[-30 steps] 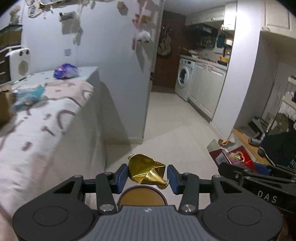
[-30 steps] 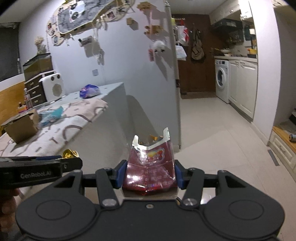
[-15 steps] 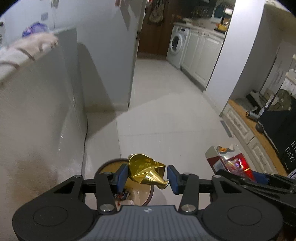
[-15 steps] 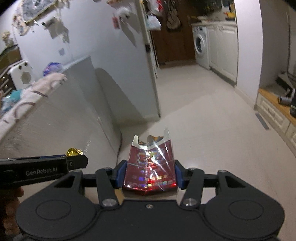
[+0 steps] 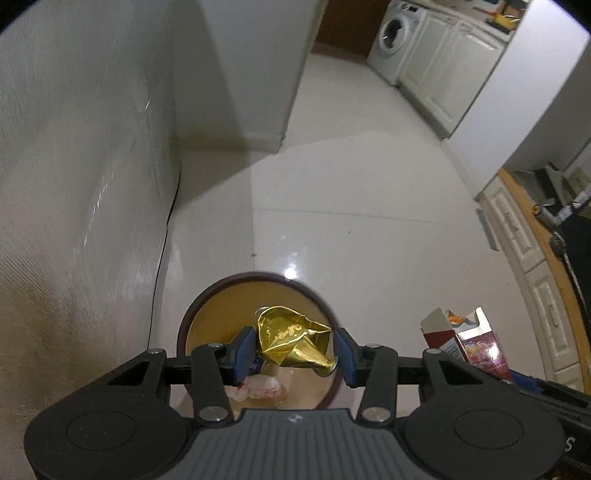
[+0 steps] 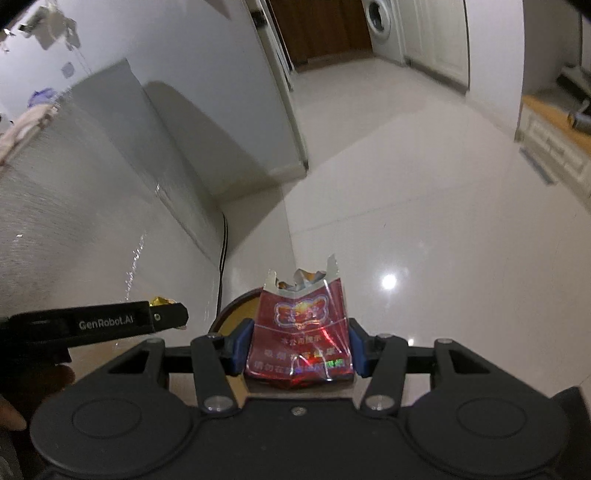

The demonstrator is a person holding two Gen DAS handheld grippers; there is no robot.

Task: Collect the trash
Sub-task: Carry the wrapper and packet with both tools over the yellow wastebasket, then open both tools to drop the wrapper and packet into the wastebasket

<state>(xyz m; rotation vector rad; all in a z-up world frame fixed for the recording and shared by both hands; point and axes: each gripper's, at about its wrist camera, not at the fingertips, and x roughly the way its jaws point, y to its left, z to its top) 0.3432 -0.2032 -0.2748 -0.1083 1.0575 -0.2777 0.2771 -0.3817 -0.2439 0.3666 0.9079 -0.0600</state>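
Note:
My left gripper [image 5: 295,354] is shut on a crumpled gold foil wrapper [image 5: 291,341] and hangs right over a round brown bin [image 5: 258,280] on the floor. White and red scraps [image 5: 258,387] lie in the bin's bottom. My right gripper [image 6: 297,347] is shut on a torn red cigarette pack [image 6: 301,332] with its top ripped open. That red pack [image 5: 465,339] shows at the lower right of the left wrist view, beside the bin. In the right wrist view the bin's rim [image 6: 236,304] peeks out behind the pack, and the left gripper [image 6: 162,315] sticks in from the left.
A tall pale counter side [image 5: 74,184] rises close on the left, with a thin cable [image 6: 223,240] running down at its foot. Glossy white floor [image 5: 351,203] stretches ahead to a washing machine [image 5: 393,26] and white cabinets. A low wooden shelf [image 5: 535,258] lines the right.
Both grippers have dropped from counter height toward the floor and tipped downward. The tabletop has left view and the bin has grown large under the left gripper. Both grips are unchanged.

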